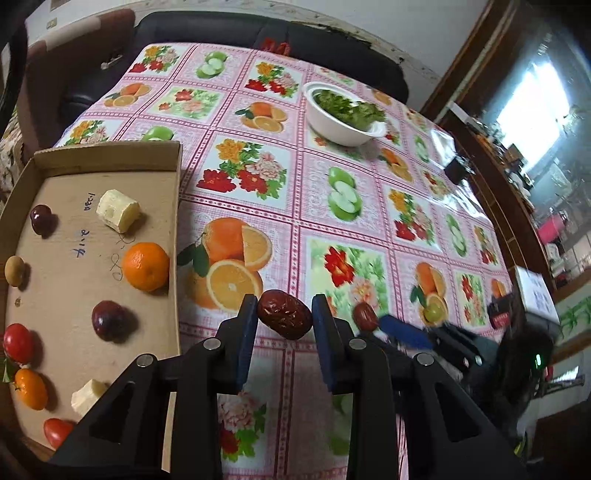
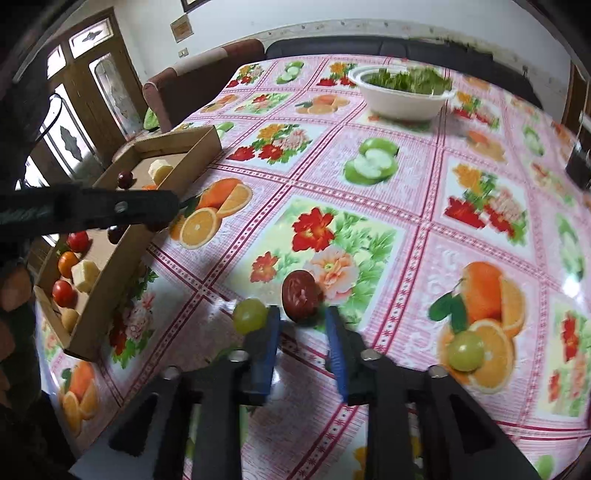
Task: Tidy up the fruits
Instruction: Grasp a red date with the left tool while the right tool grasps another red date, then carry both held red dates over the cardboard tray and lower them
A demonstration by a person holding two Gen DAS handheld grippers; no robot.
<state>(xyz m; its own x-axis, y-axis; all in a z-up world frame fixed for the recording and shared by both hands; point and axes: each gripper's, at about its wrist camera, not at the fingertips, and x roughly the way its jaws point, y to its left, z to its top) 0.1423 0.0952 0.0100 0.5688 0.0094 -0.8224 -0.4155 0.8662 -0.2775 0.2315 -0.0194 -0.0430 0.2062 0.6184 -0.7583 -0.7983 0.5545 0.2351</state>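
My left gripper point(image 1: 284, 304) is shut on a wrinkled red date point(image 1: 284, 319), held above the tablecloth just right of the cardboard tray point(image 1: 110, 155). The tray holds an orange point(image 1: 145, 266), banana pieces point(image 1: 118, 210), dark plums point(image 1: 110, 320), tomatoes point(image 1: 17, 343) and other small fruit. A second red date point(image 2: 300, 295) lies on the cloth between the tips of my right gripper point(image 2: 302, 310), which is open with its blue pads clear of the date. One green grape point(image 2: 250, 314) sits against its left finger. Another grape point(image 2: 465, 350) lies to the right.
A white bowl of green leaves point(image 1: 343, 114) stands at the far side of the table. A dark sofa point(image 1: 221, 33) runs along the far edge. The flowered tablecloth point(image 2: 369, 229) is bare between tray and bowl. The tray's near wall point(image 2: 122, 273) stands left of my right gripper.
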